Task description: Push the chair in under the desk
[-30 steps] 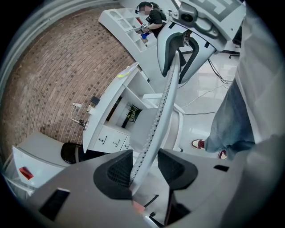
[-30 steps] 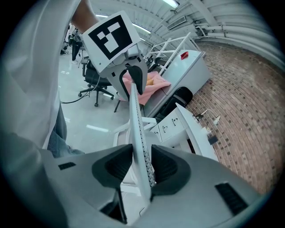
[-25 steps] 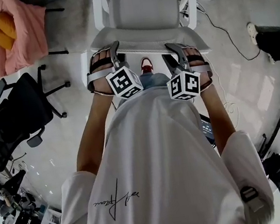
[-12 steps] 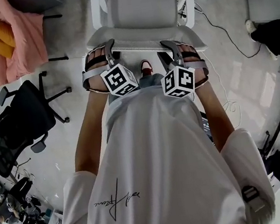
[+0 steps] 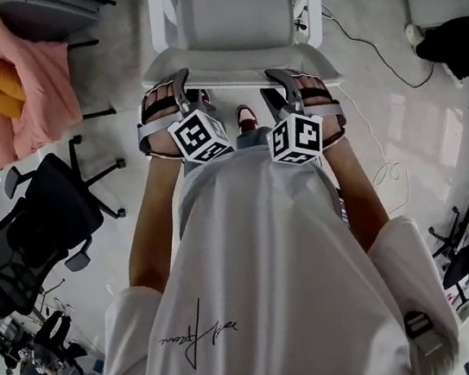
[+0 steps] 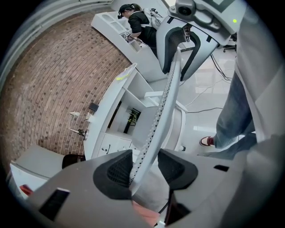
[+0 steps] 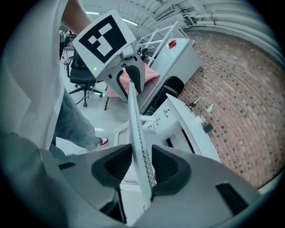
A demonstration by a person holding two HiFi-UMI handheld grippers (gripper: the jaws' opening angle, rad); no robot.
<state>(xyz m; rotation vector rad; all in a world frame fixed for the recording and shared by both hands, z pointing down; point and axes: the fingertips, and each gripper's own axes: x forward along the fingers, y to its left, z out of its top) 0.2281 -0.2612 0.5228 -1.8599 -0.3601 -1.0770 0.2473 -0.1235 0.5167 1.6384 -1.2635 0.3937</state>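
Observation:
The white office chair [image 5: 229, 4] stands in front of me, its seat beyond the backrest's top edge [image 5: 240, 75]. My left gripper [image 5: 167, 96] is shut on that edge near its left end. My right gripper [image 5: 301, 76] is shut on it near its right end, and its jaws have just opened a little further with the edge still between them. In the left gripper view the mesh backrest [image 6: 164, 102] runs between the pads of the left gripper [image 6: 143, 171]. The right gripper view shows the backrest [image 7: 135, 116] between the pads of the right gripper [image 7: 141, 167]. A white desk [image 6: 111, 102] lies beyond the chair.
A black office chair [image 5: 31, 230] stands at the left, and behind it a pink cloth [image 5: 22, 83] is draped over another seat. A cable [image 5: 370, 40] trails over the floor at the right near a black bag [image 5: 458, 44]. A brick wall [image 6: 53, 80] backs the desks.
The chair and both grippers on its backrest have moved forward, up in the head view. The surroundings have slid down and to the right in that view.

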